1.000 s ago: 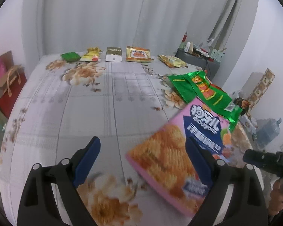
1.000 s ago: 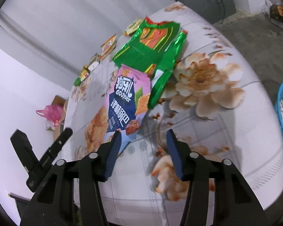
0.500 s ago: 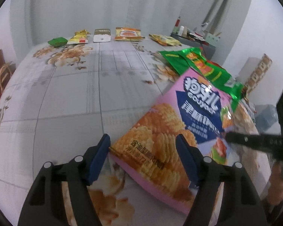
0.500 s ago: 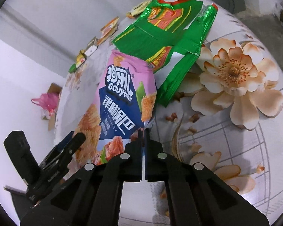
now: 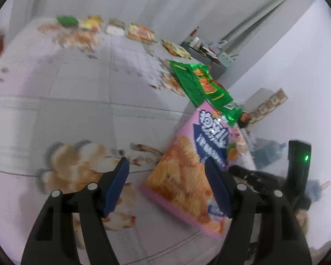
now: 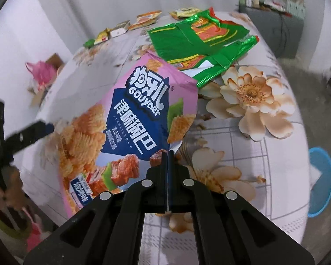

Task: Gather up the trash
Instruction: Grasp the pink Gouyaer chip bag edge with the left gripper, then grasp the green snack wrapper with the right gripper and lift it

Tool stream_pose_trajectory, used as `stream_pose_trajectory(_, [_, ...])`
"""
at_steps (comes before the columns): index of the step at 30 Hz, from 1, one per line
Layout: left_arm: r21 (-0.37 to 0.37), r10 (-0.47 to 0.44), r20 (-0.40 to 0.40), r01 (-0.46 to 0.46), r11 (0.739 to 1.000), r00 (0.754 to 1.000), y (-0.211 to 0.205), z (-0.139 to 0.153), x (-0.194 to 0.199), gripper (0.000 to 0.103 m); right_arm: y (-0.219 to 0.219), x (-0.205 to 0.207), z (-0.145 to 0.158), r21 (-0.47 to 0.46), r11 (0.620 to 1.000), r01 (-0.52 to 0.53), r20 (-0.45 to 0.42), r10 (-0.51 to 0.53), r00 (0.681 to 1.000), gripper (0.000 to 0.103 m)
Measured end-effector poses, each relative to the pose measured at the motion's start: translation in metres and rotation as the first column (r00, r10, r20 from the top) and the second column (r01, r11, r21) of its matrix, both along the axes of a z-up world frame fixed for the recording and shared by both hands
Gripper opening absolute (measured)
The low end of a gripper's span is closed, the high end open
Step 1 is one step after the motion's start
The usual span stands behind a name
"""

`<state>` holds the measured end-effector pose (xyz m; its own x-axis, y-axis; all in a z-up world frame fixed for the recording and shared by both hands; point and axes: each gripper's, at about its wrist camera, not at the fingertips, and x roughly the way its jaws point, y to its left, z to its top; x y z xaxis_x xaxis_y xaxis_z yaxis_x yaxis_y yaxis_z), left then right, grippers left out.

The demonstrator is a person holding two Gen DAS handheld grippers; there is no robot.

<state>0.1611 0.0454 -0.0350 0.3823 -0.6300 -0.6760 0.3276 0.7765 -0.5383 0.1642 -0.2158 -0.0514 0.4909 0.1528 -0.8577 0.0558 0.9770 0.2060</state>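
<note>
A pink snack bag (image 6: 132,121) with a blue label hangs tilted above the floral tablecloth (image 5: 77,88). My right gripper (image 6: 167,152) is shut on the bag's lower right edge. In the left wrist view the same pink bag (image 5: 183,176) shows with the right gripper (image 5: 234,169) at its side. My left gripper (image 5: 166,162) stands open at the bag's lower corner; its right finger overlaps the bag, and the pads do not press on it. Two flattened green bags (image 6: 198,39) lie on the cloth behind the pink one.
Several small wrappers (image 5: 141,32) lie in a row along the cloth's far edge. A blue bin (image 6: 320,176) stands on the floor at the right. A pink plastic bag (image 6: 42,70) sits by a cardboard box at the left. A grey stand with bottles (image 6: 271,6) is at the back.
My right gripper closed on the pink bag's edge and raised it off the cloth. My left gripper narrowed, rolled, and shifted toward the bag's lower corner.
</note>
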Motion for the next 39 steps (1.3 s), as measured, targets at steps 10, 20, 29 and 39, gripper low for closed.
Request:
stream_pose_trajectory(10, [-0.21,-0.065,-0.196,0.022,0.977,0.978,-0.021,-0.024,0.024,0.058,-0.009,-0.014,0.0,0.015,1.0,0.021,0.005,-0.021,1.0,0.0])
stream_pose_trajectory(20, [-0.358,-0.226,-0.274,0.119,0.926,0.935,-0.039,-0.031,0.032,0.031,-0.011,-0.017,0.0,0.024,1.0,0.014,0.025,-0.015,1.0,0.0])
stream_pose_trajectory(29, [-0.094,-0.162,-0.156,0.148,0.984,0.974,-0.067,-0.022,0.018,0.007,-0.028,-0.016,-0.001,0.15,0.987,0.054,0.007,-0.055,0.998,0.006])
stream_pose_trajectory(39, [0.021,-0.03,-0.063,0.032,0.999,0.998,-0.031,-0.017,0.013,0.006,-0.105,0.008,-0.008,0.476,0.839,0.262,-0.049,-0.273,0.961,0.047])
